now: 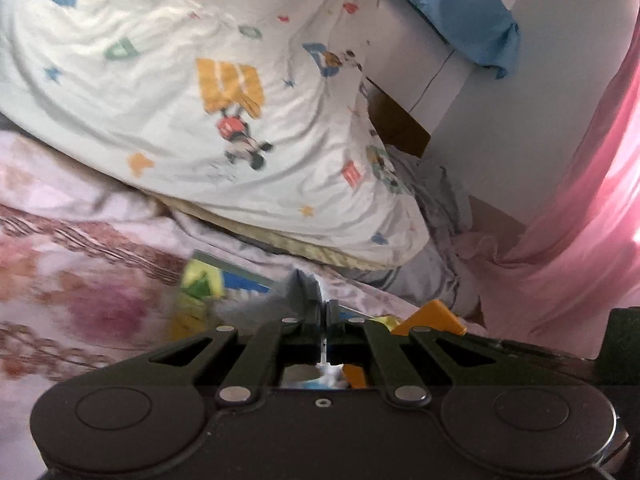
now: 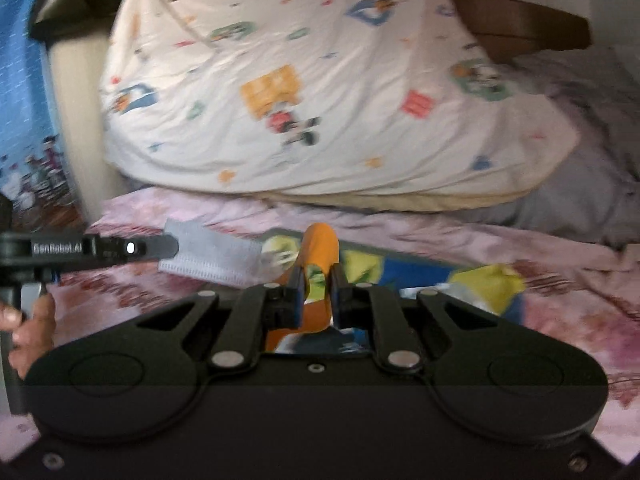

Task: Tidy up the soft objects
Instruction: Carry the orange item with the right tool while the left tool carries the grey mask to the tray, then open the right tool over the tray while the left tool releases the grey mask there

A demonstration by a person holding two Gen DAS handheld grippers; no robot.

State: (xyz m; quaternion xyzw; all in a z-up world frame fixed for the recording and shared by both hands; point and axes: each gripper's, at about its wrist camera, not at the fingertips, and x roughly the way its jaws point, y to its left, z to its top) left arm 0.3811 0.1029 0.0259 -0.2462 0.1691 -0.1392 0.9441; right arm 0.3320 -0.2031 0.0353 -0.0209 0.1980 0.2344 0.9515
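Left gripper [image 1: 324, 316], seen from its wrist view, is being held low over the bed [image 1: 80, 280], its jaws nearly closed on the edge of a grey face mask [image 1: 296, 284]. In the right wrist view, the same mask [image 2: 212, 256] is being pinched at its left end, lying on the pink floral bedspread. Right gripper [image 2: 316, 280] is being held narrow around an orange soft object [image 2: 320, 248], above a colourful cloth [image 2: 408, 272]. A cartoon-print pillow [image 2: 320, 100] is lying at the far side. A hand [image 2: 28, 328] is being seen at the left edge.
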